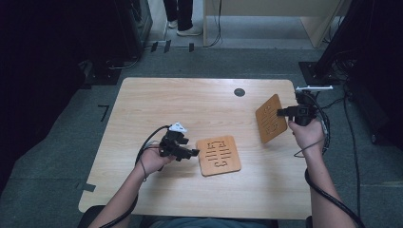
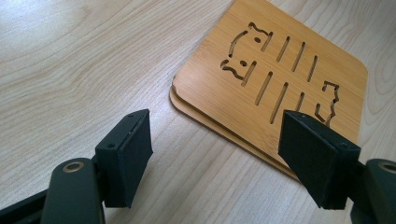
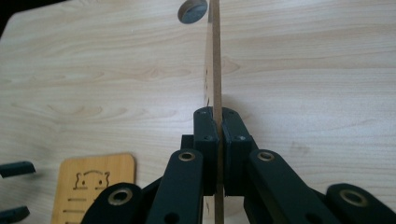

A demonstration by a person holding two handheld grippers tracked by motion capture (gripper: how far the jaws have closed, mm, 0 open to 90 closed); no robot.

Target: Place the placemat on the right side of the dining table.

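While the right gripper (image 3: 218, 140) clamps one bamboo trivet (image 1: 272, 118) on edge above the table (image 1: 190, 102), lifted clear, the left gripper (image 2: 215, 154) stands open beside the stacked trivets (image 2: 271, 77) lying flat, not yet grasped.

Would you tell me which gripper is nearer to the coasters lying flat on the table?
Left. The left gripper sits beside the flat coasters; the right gripper is farther off.
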